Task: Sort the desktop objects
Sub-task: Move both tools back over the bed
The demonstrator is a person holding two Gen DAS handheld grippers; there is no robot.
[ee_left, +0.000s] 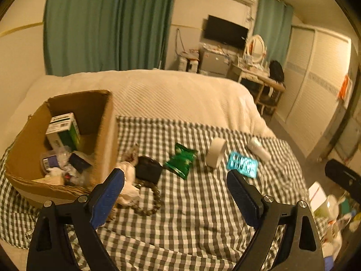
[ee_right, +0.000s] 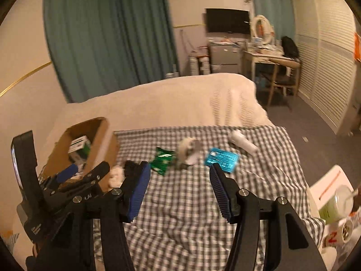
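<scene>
In the left wrist view, the left gripper (ee_left: 175, 180) hangs over a grey-and-white checked cloth (ee_left: 191, 221) spread on a bed, its two blue-padded jaws standing wide apart with nothing between them. At the left sits an open brown cardboard box (ee_left: 106, 122) that already holds a green-and-white carton (ee_left: 64, 129) and a jumble of small packets and crumpled paper. Just beside the box's near corner lie a crumpled white tissue (ee_left: 129, 188), a black pouch (ee_left: 147, 169) and a string of brown wooden beads (ee_left: 150, 205). Further right on the cloth lie a green foil snack packet (ee_left: 181, 161), a white roll of tape (ee_left: 215, 155) standing on edge, a shiny turquoise blister pack (ee_left: 243, 163) and a white plastic bottle (ee_left: 259, 150) lying on its side. In the right wrist view, the right gripper (ee_right: 179, 180) is also over the checked cloth (ee_right: 180, 214), its blue pads apart and empty, less widely spread than the other pair. The left gripper (ee_right: 74, 174) shows at the left edge, in front of the cardboard box (ee_right: 101, 140). The snack packet (ee_right: 162, 158), the tape roll (ee_right: 188, 153), the blister pack (ee_right: 222, 159) and the white bottle (ee_right: 242, 143) lie in a row across the cloth beyond the fingertips, blurred. A cream bedspread (ee_right: 169, 99) covers the bed behind.
</scene>
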